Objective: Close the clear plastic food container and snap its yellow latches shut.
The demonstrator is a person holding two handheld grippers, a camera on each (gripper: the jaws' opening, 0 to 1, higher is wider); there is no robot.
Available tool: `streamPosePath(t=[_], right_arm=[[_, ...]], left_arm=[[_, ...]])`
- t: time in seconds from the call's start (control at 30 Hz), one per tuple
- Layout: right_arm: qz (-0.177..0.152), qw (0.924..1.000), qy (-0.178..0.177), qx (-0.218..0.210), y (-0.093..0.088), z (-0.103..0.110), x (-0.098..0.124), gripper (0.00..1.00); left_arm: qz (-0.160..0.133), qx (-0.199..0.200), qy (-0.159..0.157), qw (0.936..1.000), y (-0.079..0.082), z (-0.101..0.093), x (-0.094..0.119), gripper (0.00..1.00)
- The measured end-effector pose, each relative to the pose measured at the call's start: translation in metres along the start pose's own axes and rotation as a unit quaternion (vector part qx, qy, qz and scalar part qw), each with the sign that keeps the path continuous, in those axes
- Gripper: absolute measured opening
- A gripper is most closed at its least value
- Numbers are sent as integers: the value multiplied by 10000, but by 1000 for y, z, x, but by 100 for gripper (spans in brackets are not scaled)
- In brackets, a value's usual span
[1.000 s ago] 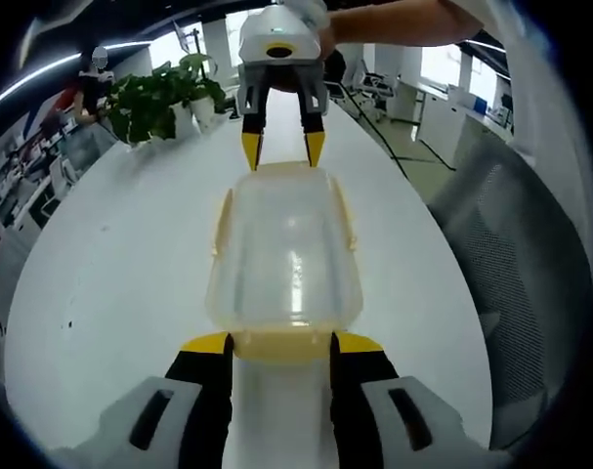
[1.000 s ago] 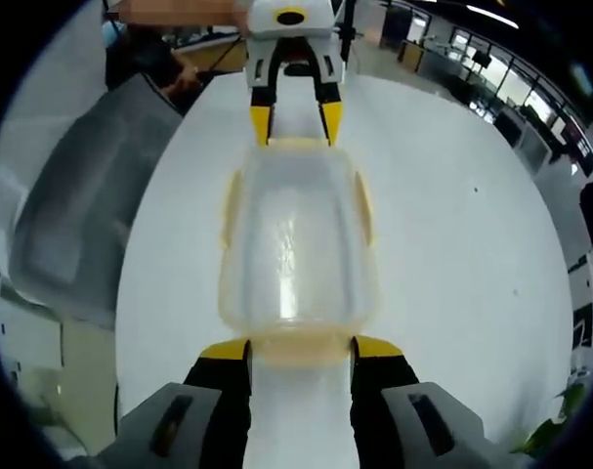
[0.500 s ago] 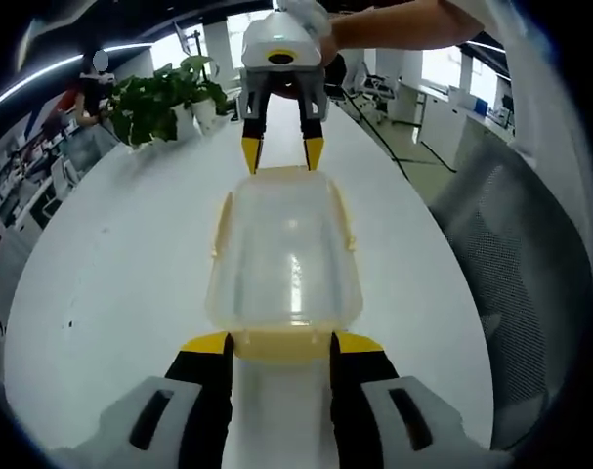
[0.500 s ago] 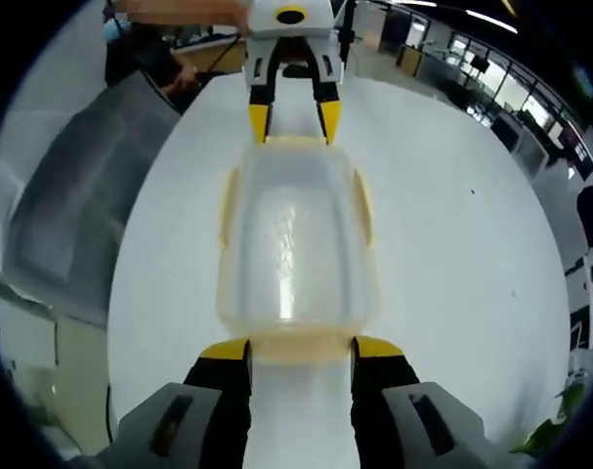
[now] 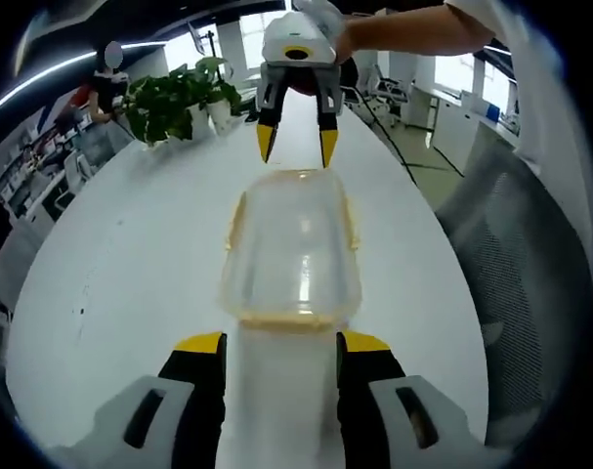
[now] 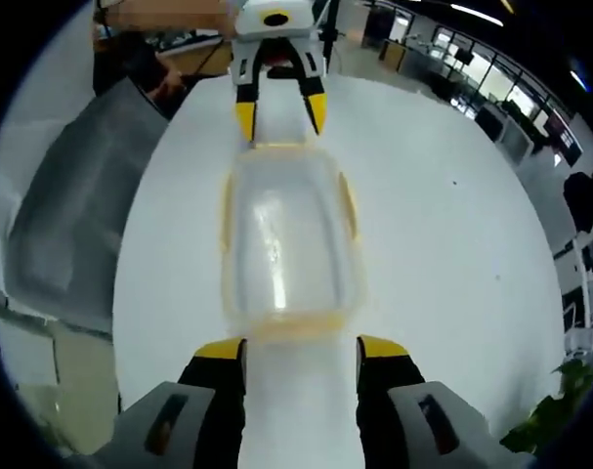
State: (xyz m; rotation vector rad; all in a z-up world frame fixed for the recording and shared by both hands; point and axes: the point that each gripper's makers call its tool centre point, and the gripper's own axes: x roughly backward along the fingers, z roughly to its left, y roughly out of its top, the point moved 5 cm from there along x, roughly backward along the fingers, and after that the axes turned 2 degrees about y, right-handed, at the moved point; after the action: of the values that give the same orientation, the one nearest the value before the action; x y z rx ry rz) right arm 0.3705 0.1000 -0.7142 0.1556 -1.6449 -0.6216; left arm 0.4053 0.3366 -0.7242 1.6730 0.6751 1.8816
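Observation:
The clear plastic food container (image 5: 291,249) lies lengthwise on the white table (image 5: 130,264) with its lid on. Yellow latches (image 5: 235,210) run along its sides and ends. My left gripper (image 5: 283,344) is open, its yellow-tipped jaws a little short of the container's near end, touching nothing. At the far end my right gripper (image 5: 296,145) hangs open above the table, held by a person's hand. In the right gripper view the container (image 6: 286,239) sits between the open right gripper (image 6: 301,349) and the open left gripper (image 6: 280,119), apart from both.
Potted plants (image 5: 169,103) stand at the table's far left edge. A grey mesh office chair (image 5: 511,254) is beside the table; the right gripper view shows the chair (image 6: 71,225) at left and a plant (image 6: 555,415) at lower right. Office desks fill the background.
Both grippers have drawn back from the container's ends; their tips flanked the end latches before and now stand clear of them. The container has stayed in place.

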Motion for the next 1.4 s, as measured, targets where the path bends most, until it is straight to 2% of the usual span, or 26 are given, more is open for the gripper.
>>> streamPosePath(t=[0.07, 0.13, 0.17, 0.23, 0.3, 0.37, 0.47, 0.5, 0.53, 0.6, 0.8, 0.83, 0.97, 1.13, 1.23, 1.27, 1.3, 1.37, 1.4], right_arm=[[-94, 9994, -81, -314, 2, 2, 3, 40], [-176, 9989, -157, -416, 4, 4, 3, 39], [-171, 9985, -176, -487, 4, 5, 3, 39], [-235, 9971, -184, -700, 6, 7, 1, 39], [-255, 9955, -245, -880, 7, 7, 0, 39], [-262, 9938, -276, -1040, 8, 7, -2, 39], [-305, 9909, -359, -1260, 10, 6, -2, 39], [-288, 9888, -463, -1386, 10, 4, -1, 38], [-288, 9881, -497, -1428, 10, 2, -1, 37], [-332, 9854, -459, -1604, 11, 2, -3, 34], [-228, 9788, -551, -1960, 8, 1, -6, 34], [-231, 9784, -549, -1981, 8, 1, -6, 34], [-202, 9738, -660, -2165, 7, -1, -6, 34], [-185, 9640, -664, -2566, 7, -1, -7, 34], [-179, 9596, -654, -2730, 7, -1, -9, 34], [-195, 9578, -631, -2797, 7, -1, -10, 34], [-211, 9533, -625, -2948, 8, -1, -11, 34], [-305, 9495, -582, -3068, 10, -2, -13, 34], [-354, 9458, -551, -3181, 11, -2, -14, 35]], left_arm=[[46, 224, 64, 9997, 0, -4, 1, 44], [104, 566, 239, 9981, 0, -5, 0, 44], [163, 808, 353, 9960, 0, -4, 0, 44], [73, 1234, 461, 9913, 4, -4, -1, 44], [89, 1471, 531, 9877, 7, -4, -1, 45], [88, 1804, 706, 9810, 10, -2, -1, 45], [255, 1992, 906, 9754, 11, 1, -2, 44], [225, 1977, 885, 9760, 13, 1, -2, 45], [238, 2216, 967, 9701, 14, 1, -1, 44], [208, 2479, 1002, 9633, 16, 3, -1, 44], [426, 2964, 1134, 9473, 16, 1, -3, 41], [462, 3161, 1170, 9404, 16, 0, -4, 40], [550, 3445, 1148, 9301, 13, -4, -9, 39], [631, 3850, 1128, 9138, 10, -11, -13, 37], [609, 3993, 1116, 9080, 12, -12, -15, 36], [600, 4077, 1115, 9043, 12, -11, -17, 36], [601, 4129, 1129, 9018, 12, -11, -18, 37], [633, 4175, 1145, 8992, 11, -10, -21, 36], [644, 4248, 1159, 8955, 11, -10, -21, 36]])
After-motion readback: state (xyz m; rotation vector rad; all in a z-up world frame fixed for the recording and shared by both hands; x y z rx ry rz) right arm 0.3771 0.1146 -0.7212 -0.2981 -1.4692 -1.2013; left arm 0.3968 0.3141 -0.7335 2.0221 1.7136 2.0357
